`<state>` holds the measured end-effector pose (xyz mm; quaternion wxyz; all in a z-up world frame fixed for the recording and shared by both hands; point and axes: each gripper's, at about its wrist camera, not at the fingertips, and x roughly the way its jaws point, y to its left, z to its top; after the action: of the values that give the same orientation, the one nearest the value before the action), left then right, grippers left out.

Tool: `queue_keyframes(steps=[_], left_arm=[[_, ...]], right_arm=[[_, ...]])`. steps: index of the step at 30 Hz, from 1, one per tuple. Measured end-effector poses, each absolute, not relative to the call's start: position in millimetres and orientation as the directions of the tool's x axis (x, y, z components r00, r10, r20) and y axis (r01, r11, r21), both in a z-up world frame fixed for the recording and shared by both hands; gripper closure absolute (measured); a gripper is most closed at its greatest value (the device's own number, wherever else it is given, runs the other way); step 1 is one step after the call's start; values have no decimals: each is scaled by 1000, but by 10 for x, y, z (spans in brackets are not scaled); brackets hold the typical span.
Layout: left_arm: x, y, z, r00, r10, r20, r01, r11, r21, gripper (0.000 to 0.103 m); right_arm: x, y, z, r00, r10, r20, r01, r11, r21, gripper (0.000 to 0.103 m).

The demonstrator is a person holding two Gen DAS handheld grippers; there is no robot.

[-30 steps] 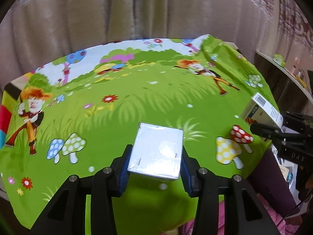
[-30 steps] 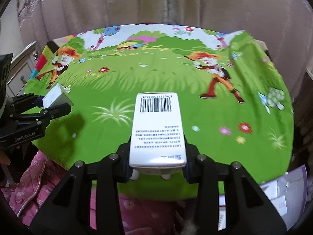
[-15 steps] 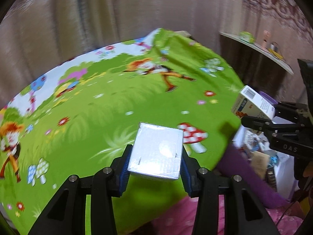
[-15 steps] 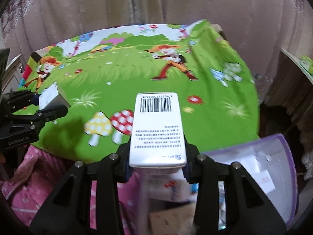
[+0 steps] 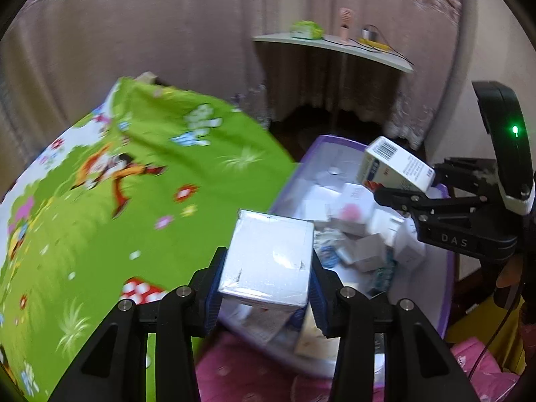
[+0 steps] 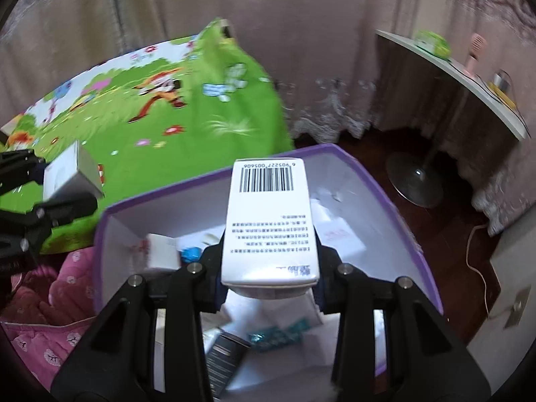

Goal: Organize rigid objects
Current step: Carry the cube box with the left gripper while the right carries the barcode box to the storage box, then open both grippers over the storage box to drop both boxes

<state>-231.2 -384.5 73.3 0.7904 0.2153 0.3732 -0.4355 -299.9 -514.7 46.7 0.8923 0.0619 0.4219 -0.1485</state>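
Note:
My left gripper (image 5: pixel 266 289) is shut on a plain white box (image 5: pixel 268 259), held over the near left edge of a purple-rimmed bin (image 5: pixel 338 144). My right gripper (image 6: pixel 268 264) is shut on a white barcode box (image 6: pixel 268 221), held above the same bin (image 6: pixel 160 201). The bin holds several small cartons and packets. The right gripper with its barcode box (image 5: pixel 395 167) shows at the right in the left wrist view. The left gripper with its white box (image 6: pixel 72 174) shows at the left in the right wrist view.
A table under a green cartoon cloth (image 5: pixel 134 184) stands left of the bin. Pink quilted fabric (image 6: pixel 50 301) lies below the bin. A side shelf (image 6: pixel 469 77) with small items and a lamp base (image 6: pixel 415 181) stand to the right, before curtains.
Both grippers have swung right, off the green table and over the purple bin, each still holding its box.

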Motion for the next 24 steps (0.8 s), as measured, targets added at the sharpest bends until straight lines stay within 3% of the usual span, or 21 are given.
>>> queue_keyframes(steps=[11,18,19,20,22,24], left_arm=[[-2583,-4364,652,299,-539,-788,892,452,30,58],[-2622,-4383,773,287,-595,-751,882,469,-35,56],[-2647,-4376,796,284,-606,-743,885,464,-40,49],[-2681,-4374,820,285,-613,-737,888,458,-38,26],[-2722,-4372,854,283,-626,-727,893,449,-40,0],[-2742,-4345,877,249,-653,-716,905,420,-68,0]], right_arm=[[-3290,-5548,448,564,-293,-772,407,912,-49,60],[-3334,-5624,432,558,-288,-778,418,908,-36,60],[-3344,-5636,432,559,-291,-777,425,905,-33,60],[-3355,-5642,434,559,-289,-777,429,903,-28,59],[-3360,-5663,433,562,-269,-783,433,901,2,53],[-3359,-5681,432,565,-246,-788,438,899,34,31]])
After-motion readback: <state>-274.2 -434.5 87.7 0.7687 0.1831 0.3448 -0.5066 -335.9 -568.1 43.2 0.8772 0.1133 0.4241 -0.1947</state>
